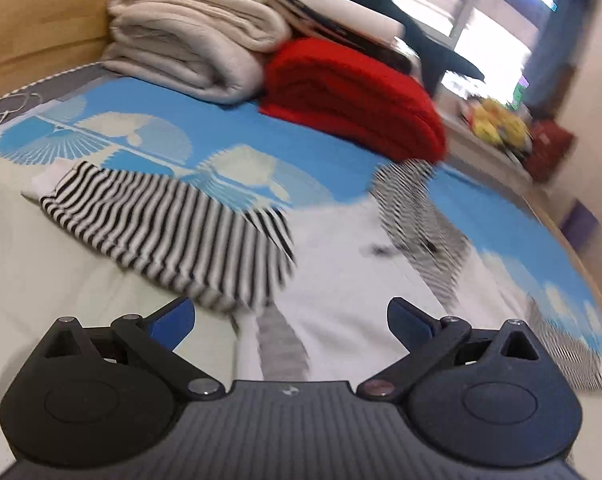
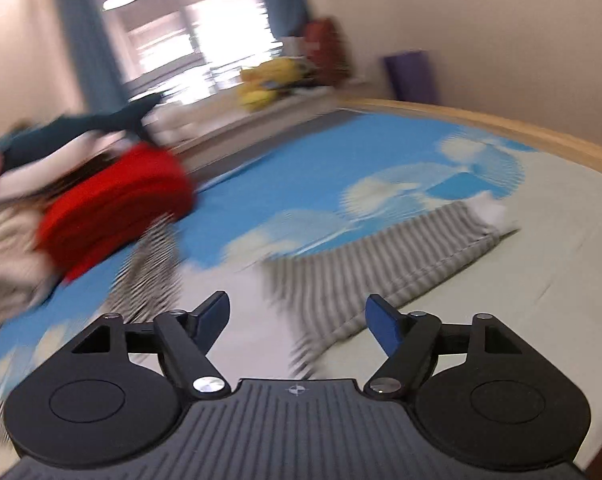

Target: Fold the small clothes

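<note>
A home bedroom. The working surface is a bed [image 1: 205,124] covered by a blue-and-white printed sheet, bounded by a light wooden frame [image 2: 521,128] on the right and a wooden headboard [image 1: 33,20] at the far left. Folded household textiles are stacked at the far side: a cream blanket [image 1: 189,36] and, just beside it, a red blanket [image 1: 353,100]. Beyond the bed, a bright window [image 2: 189,28] with blue curtains [image 2: 77,52] stands above a low ledge carrying a yellow soft toy [image 2: 269,80]. Plain cream walls [image 2: 481,12] enclose the room.
</note>
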